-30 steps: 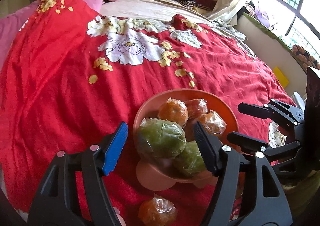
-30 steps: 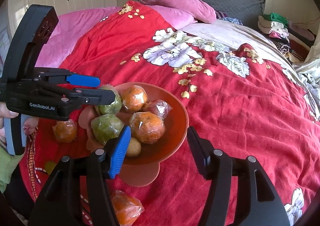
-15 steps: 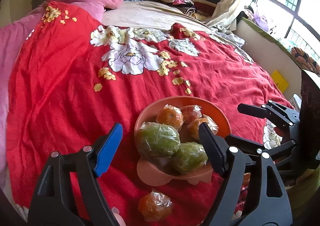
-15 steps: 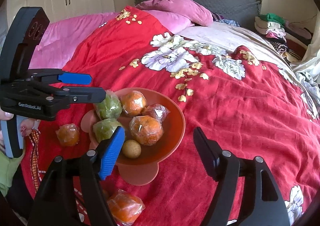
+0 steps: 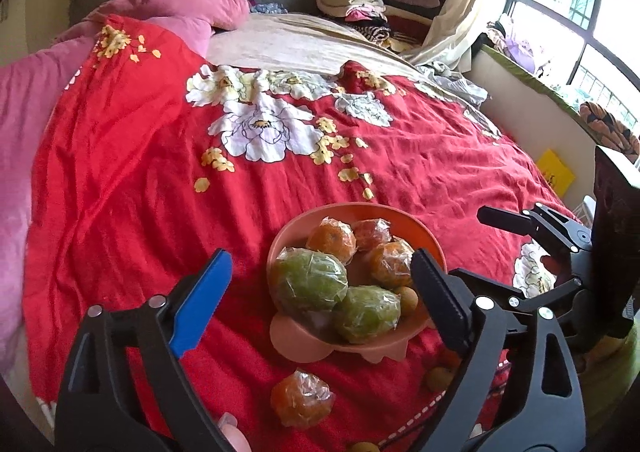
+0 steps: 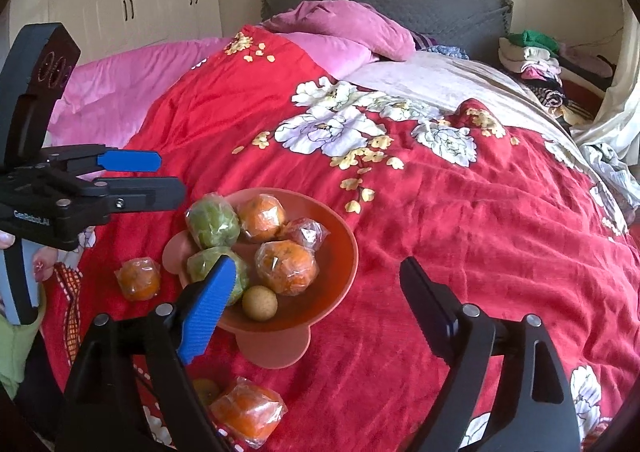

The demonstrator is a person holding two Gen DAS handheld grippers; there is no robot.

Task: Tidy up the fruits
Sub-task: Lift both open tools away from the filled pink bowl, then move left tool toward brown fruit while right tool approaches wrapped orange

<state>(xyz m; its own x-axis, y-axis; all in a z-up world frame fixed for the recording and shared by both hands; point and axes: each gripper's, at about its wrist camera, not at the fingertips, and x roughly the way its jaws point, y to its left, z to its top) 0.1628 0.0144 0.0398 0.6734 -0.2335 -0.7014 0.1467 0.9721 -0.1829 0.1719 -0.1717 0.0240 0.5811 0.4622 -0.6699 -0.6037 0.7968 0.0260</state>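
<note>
An orange bowl sits on the red bedspread and holds plastic-wrapped fruit: two green ones, several oranges and a small brown round fruit. A wrapped orange lies on the bedspread left of the bowl. Another wrapped orange lies in front of it. My left gripper is open and empty, above and behind the bowl. My right gripper is open and empty, raised over the bowl's near side.
The red floral bedspread covers the bed. Pink pillows and a grey headboard lie at the far end. Folded clothes are piled at the back right. A window sill runs along the right.
Both grippers have pulled back and up from the bowl, so it looks smaller and lower. Both stay open and empty. The fruit has not moved.
</note>
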